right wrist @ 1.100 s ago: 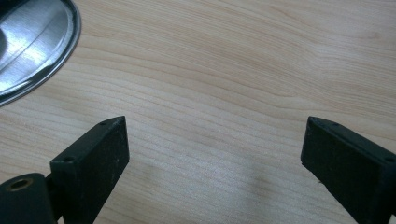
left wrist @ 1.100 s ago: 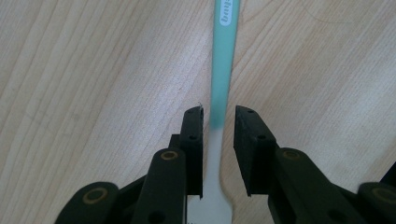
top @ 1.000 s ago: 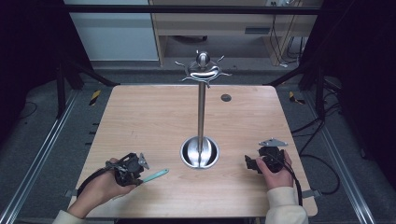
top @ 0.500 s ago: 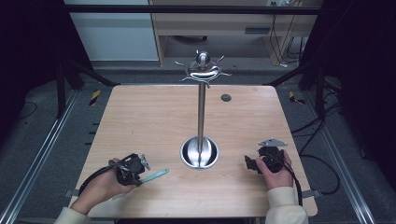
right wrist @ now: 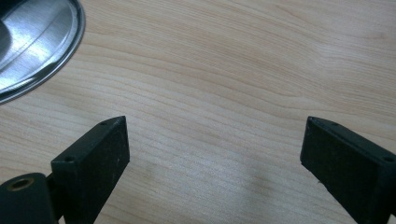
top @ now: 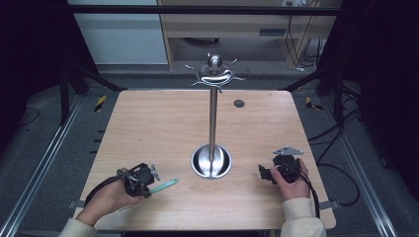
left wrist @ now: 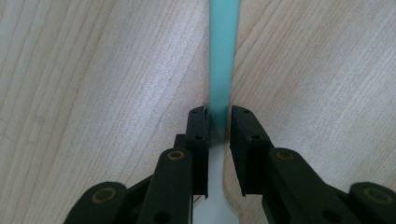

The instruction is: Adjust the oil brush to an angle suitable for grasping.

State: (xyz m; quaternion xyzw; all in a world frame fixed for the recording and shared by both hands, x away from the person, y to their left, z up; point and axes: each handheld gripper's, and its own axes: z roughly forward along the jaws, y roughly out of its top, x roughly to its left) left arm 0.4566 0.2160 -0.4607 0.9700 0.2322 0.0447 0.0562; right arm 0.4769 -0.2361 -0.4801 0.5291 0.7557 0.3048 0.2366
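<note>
- Left gripper (top: 148, 178) near table (top: 158, 123) front edge, jaws closed on teal utensil (left wrist: 223, 56).
- Right gripper (top: 265, 172) jaws wide apart, nothing held, bare wood between it and stand base (top: 211, 161).

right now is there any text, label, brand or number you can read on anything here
None. The tall steel stand with the round dish base, the teal-handled utensil in the left tool, the open right tool and the light wooden table carry no readable writing.
</note>
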